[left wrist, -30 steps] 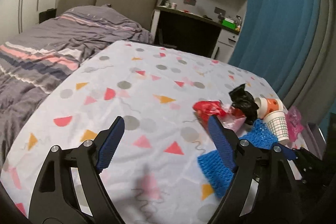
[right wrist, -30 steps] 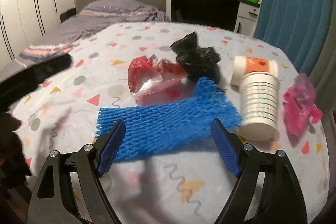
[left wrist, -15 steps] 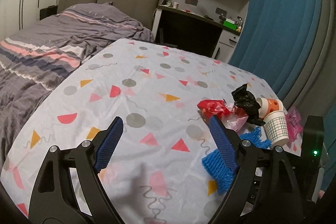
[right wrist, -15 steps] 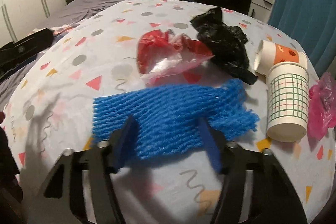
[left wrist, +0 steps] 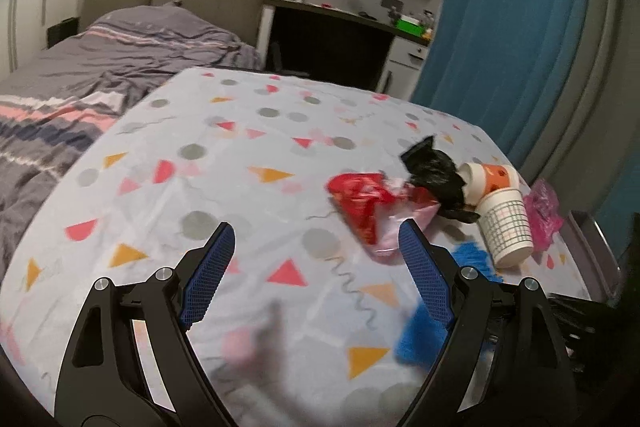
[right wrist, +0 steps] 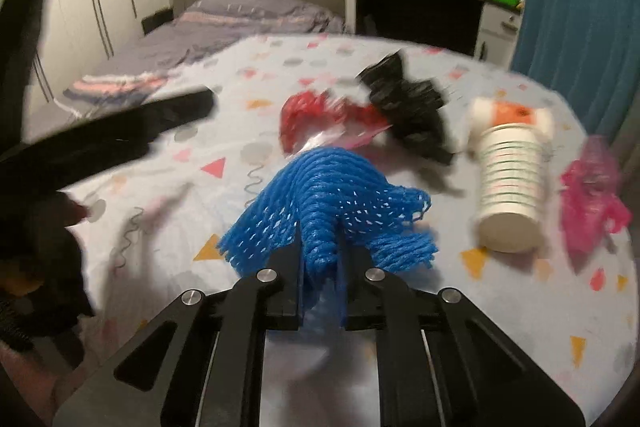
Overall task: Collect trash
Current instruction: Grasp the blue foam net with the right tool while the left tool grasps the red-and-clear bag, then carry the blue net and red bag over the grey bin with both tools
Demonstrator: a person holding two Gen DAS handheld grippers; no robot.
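Observation:
Trash lies on a patterned tablecloth. My right gripper (right wrist: 320, 259) is closing, its pads pinching a blue foam net (right wrist: 320, 195) that bunches up between them. Behind the net lie a red and clear plastic bag (right wrist: 316, 119), a black bag (right wrist: 408, 107), two paper cups (right wrist: 508, 187) and a pink bag (right wrist: 592, 195). My left gripper (left wrist: 316, 263) stands open above the cloth with nothing between its fingers. In the left wrist view the red bag (left wrist: 364, 199) lies just ahead to the right, beside the black bag (left wrist: 436, 175), the cups (left wrist: 504, 227) and the blue net (left wrist: 424, 331).
The table (left wrist: 200, 163) carries a white cloth with coloured shapes. A bed with grey striped bedding (left wrist: 100, 75) stands behind on the left, a dark desk (left wrist: 332, 39) behind it, and a blue curtain (left wrist: 520, 27) on the right. The left gripper's black body (right wrist: 100, 143) crosses the right view.
The right gripper's jaws have closed onto the blue net, which has bunched up and lifted. The left gripper has shifted a little, still wide open.

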